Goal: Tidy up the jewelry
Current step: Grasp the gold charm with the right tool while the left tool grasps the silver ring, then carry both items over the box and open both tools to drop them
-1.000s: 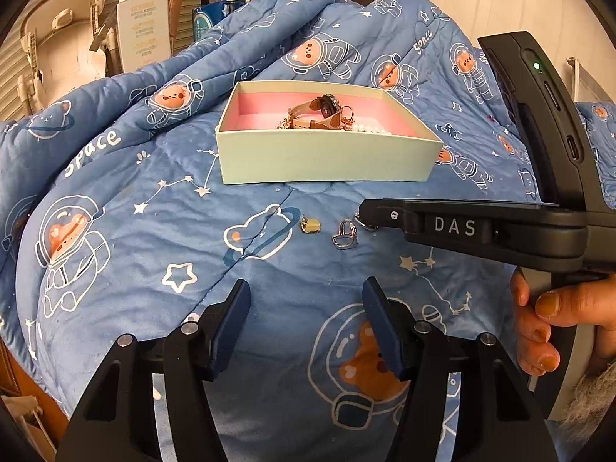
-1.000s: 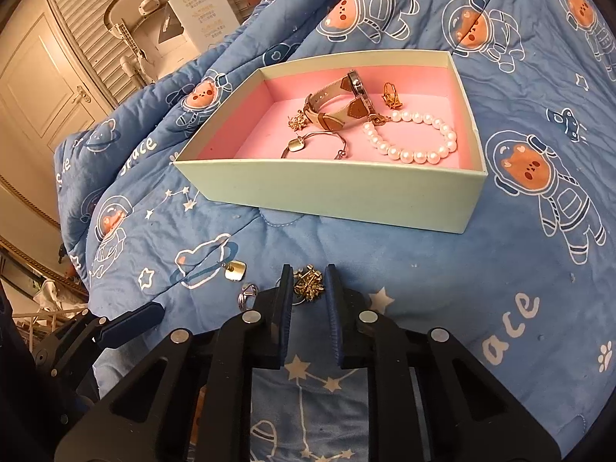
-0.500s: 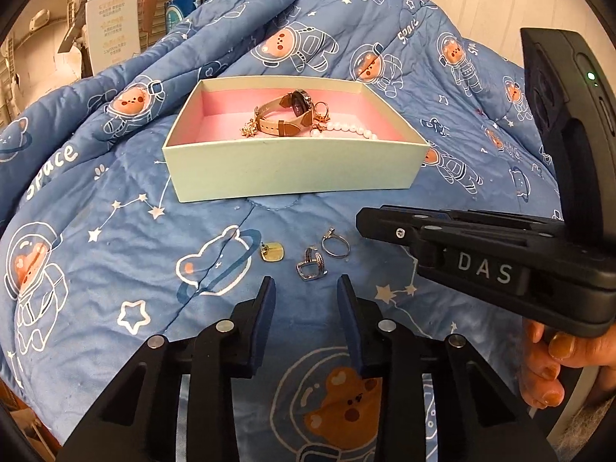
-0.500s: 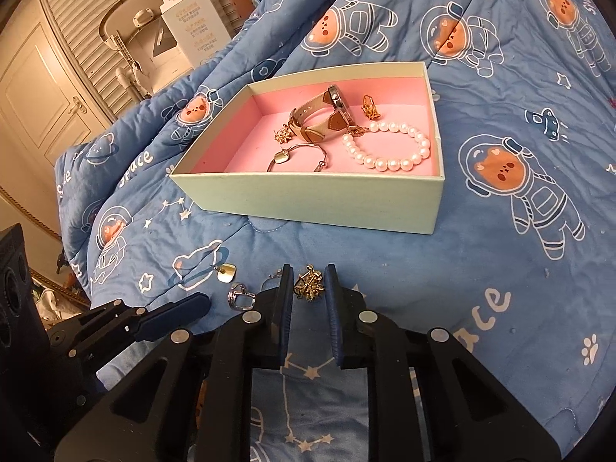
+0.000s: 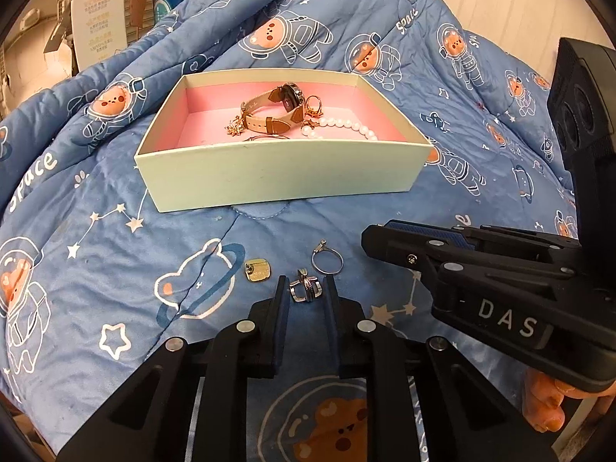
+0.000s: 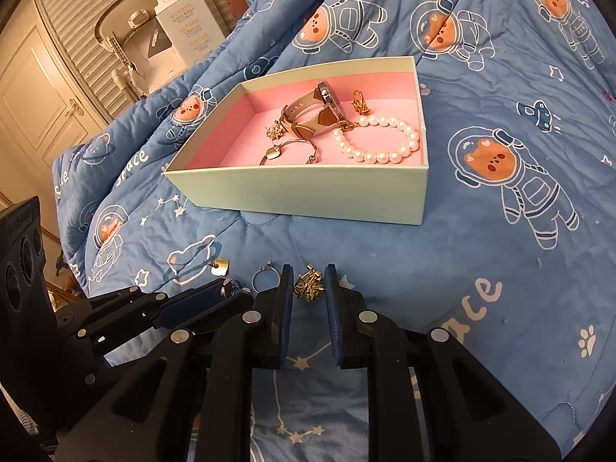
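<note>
A pale green box [image 5: 277, 177] with a pink floor sits on the blue quilt; it also shows in the right wrist view [image 6: 308, 196]. It holds a watch [image 6: 312, 111], a pearl bracelet [image 6: 379, 142], gold earrings and a bangle. My left gripper [image 5: 306, 292] is shut on a silver ring [image 5: 306, 289] in front of the box. A thin silver ring [image 5: 327, 261] and a gold square earring [image 5: 258, 270] lie just beyond it. My right gripper [image 6: 308, 287] is shut on a gold star earring [image 6: 308, 287], held above the quilt.
The quilt [image 5: 115, 269] with astronaut bears covers the whole surface and rises in folds behind the box. White cartons [image 5: 98, 19] and a cabinet door [image 6: 42, 88] stand beyond the bed. The right gripper's body [image 5: 481, 288] crosses the left wrist view at right.
My left gripper moved forward to the silver ring and closed on it. My right gripper stayed shut on the gold earring and lifted it toward the box side.
</note>
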Action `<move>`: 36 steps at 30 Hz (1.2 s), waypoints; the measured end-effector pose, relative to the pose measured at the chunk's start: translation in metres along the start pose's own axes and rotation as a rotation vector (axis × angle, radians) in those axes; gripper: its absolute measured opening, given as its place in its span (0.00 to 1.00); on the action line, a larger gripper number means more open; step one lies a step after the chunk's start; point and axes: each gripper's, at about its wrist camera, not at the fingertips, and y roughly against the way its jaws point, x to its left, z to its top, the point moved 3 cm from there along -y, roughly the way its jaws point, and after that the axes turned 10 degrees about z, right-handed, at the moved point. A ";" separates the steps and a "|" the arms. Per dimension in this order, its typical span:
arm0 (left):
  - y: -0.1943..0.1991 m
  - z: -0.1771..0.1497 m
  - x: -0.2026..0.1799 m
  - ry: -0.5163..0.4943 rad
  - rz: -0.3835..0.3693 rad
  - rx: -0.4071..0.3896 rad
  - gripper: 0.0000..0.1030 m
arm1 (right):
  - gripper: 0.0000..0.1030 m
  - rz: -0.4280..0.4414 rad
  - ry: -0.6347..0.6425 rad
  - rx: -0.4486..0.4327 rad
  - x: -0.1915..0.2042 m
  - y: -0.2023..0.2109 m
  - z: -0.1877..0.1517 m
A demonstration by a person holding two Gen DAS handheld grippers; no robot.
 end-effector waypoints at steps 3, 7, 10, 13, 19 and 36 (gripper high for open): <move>0.001 0.000 0.001 0.009 -0.008 -0.002 0.17 | 0.17 -0.001 0.002 0.000 0.000 0.000 0.000; 0.004 0.001 0.003 0.021 -0.012 -0.008 0.17 | 0.17 -0.001 0.007 -0.002 0.001 0.002 0.000; 0.009 0.001 0.005 0.027 -0.016 -0.017 0.17 | 0.17 -0.001 0.013 -0.003 0.003 0.004 0.001; 0.015 0.002 0.008 0.035 -0.021 -0.025 0.17 | 0.17 0.003 0.020 -0.004 0.005 0.006 0.002; 0.027 0.006 0.014 0.039 -0.023 -0.044 0.17 | 0.17 0.009 0.037 -0.008 0.011 0.012 0.005; 0.039 0.043 0.032 0.020 0.011 -0.096 0.17 | 0.17 0.011 0.145 -0.035 0.032 0.028 0.032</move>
